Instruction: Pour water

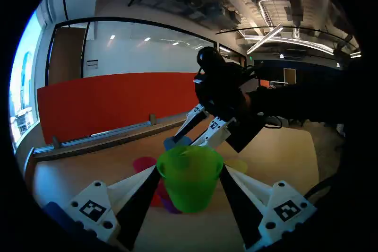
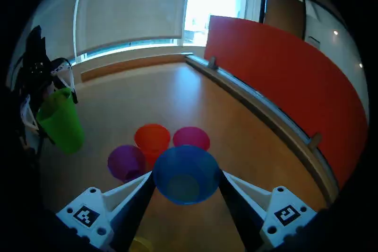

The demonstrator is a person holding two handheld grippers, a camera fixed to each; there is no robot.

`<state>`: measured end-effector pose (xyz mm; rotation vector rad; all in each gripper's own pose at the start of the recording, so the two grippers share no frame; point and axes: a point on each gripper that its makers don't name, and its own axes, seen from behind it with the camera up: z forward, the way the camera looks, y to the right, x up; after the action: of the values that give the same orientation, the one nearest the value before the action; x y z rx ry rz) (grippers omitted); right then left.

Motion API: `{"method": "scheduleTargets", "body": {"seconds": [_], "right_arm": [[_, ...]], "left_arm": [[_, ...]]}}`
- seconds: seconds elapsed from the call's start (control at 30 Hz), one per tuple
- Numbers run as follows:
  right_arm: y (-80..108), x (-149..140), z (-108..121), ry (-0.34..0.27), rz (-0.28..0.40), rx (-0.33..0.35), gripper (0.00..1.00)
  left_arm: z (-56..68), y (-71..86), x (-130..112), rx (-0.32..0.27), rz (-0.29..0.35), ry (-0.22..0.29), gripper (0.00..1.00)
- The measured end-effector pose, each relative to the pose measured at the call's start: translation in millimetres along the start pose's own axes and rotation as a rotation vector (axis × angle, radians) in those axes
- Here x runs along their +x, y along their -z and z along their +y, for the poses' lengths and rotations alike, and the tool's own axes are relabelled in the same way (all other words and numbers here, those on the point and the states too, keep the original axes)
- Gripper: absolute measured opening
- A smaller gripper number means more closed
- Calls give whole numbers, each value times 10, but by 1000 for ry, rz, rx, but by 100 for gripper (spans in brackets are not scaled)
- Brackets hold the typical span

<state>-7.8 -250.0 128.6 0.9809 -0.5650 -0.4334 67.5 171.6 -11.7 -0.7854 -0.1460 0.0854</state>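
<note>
**Translucent green plastic cup (image 1: pixel 190 183) clamped in the left gripper (image 1: pixel 189 171), translucent blue plastic cup (image 2: pixel 184 174) in the right gripper (image 2: pixel 185 178)**

Each gripper presses both white fingers on the sides of its cup. Both cups are upright and held above the wooden table (image 2: pixel 198 96). Below the blue one, an orange cup (image 2: pixel 152 138), a magenta cup (image 2: pixel 191 137) and a purple cup (image 2: pixel 125 161) stand clustered, well in from the table's far edge. I cannot tell whether either held cup contains water. They look light, thin-walled and smooth, so likely to flex or slip. Mid-wall under the rim, firm without crushing, seems the place to grip.
</note>
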Motion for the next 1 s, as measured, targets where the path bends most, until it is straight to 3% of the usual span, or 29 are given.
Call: {"method": "scheduleTargets", "body": {"seconds": [0.4,1.0], "right_arm": [[363,269,-69,-34,133,-41,93],[810,565,-293,-69,314,-84,93]], "left_arm": [[4,-5,21,9,-7,-3,87],[123,18,111,6,-7,-22,87]]}}
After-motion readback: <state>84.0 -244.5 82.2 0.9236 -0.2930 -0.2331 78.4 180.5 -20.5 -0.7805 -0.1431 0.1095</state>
